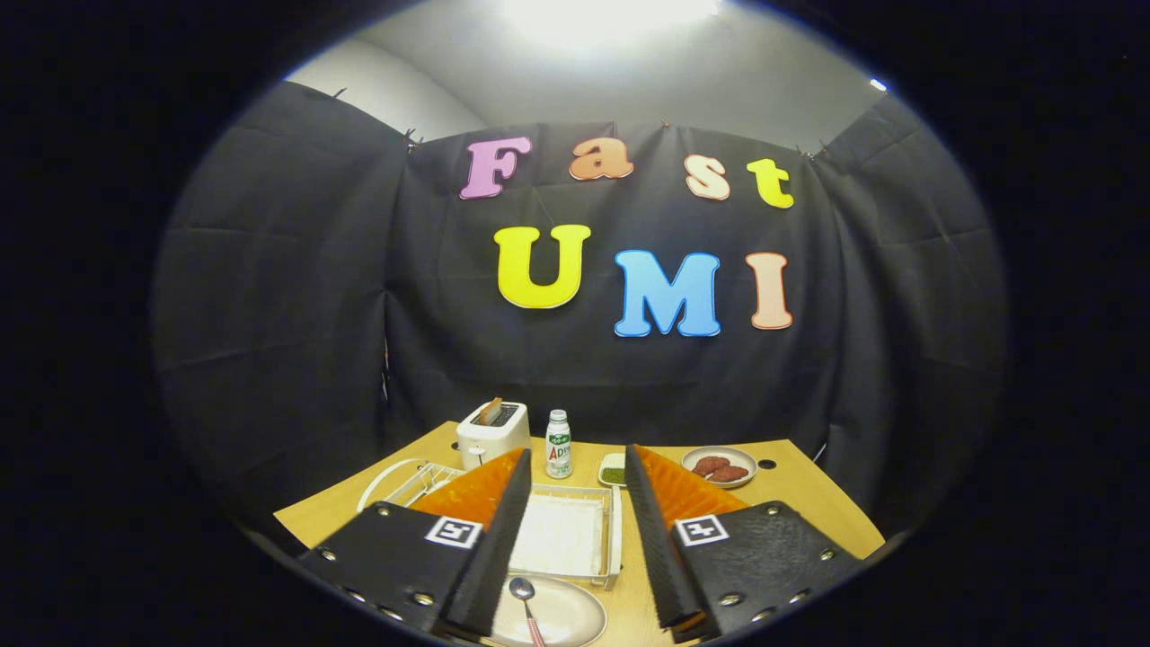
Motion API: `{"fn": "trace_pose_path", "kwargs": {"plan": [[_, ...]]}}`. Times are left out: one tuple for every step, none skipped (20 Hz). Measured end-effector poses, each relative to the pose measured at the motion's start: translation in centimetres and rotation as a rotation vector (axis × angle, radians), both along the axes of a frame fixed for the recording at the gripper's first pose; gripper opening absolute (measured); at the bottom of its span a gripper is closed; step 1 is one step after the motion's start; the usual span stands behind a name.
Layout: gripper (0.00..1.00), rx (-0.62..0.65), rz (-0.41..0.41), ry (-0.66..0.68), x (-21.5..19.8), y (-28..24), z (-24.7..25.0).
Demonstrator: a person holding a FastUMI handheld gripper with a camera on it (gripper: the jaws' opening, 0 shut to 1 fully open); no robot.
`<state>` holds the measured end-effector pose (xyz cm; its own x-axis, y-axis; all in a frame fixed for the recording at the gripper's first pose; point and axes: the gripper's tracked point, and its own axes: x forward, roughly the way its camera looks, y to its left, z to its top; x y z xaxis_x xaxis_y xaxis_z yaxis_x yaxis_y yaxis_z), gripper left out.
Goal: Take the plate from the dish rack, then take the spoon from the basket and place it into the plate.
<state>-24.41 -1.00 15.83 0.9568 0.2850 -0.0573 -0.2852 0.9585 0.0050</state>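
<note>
Hovering above the wooden table (791, 503), gripper (575, 539) released, the two black fingers (499, 539) standing well apart and grasping nothing. Lying in the white plate (570, 620) between the fingers, close to the camera: the spoon (525, 598), bowl pointing away, handle running toward the viewer. Resting flat on the table just beyond the plate, between the fingers: the white basket (611, 530), a pale cloth lining showing inside. Standing beyond the left finger, partly hidden by it: the white wire dish rack (409, 476). Sitting at the far edge of the table: a white toaster (492, 431) with a slice of bread (490, 411) poking out of a slot, upright. Standing just beside the toaster, upright: a small white bottle (559, 445) with a green label. Sitting near the bottle: a small dish of green stuff (614, 474), partly hidden by the right finger. Sitting beyond the right finger: a second plate (719, 467) carrying dark reddish-brown pieces; kind of food not determinable. Showing beside that plate: a small dark hole (765, 465) in the tabletop.
</note>
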Motion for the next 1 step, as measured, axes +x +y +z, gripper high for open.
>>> {"fn": "trace_pose_path", "kwargs": {"plan": [[0.96,0.002,-0.001,-0.008,0.92,-0.20,0.65]]}}
